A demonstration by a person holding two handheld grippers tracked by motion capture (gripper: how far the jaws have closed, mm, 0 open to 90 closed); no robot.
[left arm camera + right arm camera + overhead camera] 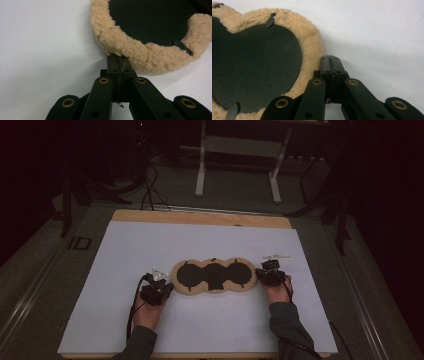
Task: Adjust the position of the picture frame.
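So there's a fleecy tan pad (214, 275) lying flat on a white sheet (150, 245) in the middle of the table (200, 217), three rounded lobes joined in a row, black face up with a woolly rim all the way round. The left gripper (161, 285) sits at the pad's left end, held in the left hand (148, 312). In the left gripper view its jaws are pressed together and their tips sit right at the edge of the fleece (130, 47); a dark thread runs down the seam between them, but I can't tell whether any wool is actually pinched. The right gripper (265, 270) is at the pad's right end with the right hand (278, 292) behind it. In the right gripper view its jaws are also pressed tight together, just beside the woolly rim (312, 45), with nothing between them. Small black tabs (270, 20) poke out over the fleece on the black face (254, 65). Room behind the table is dark, with a white frame (240, 150) on the floor.
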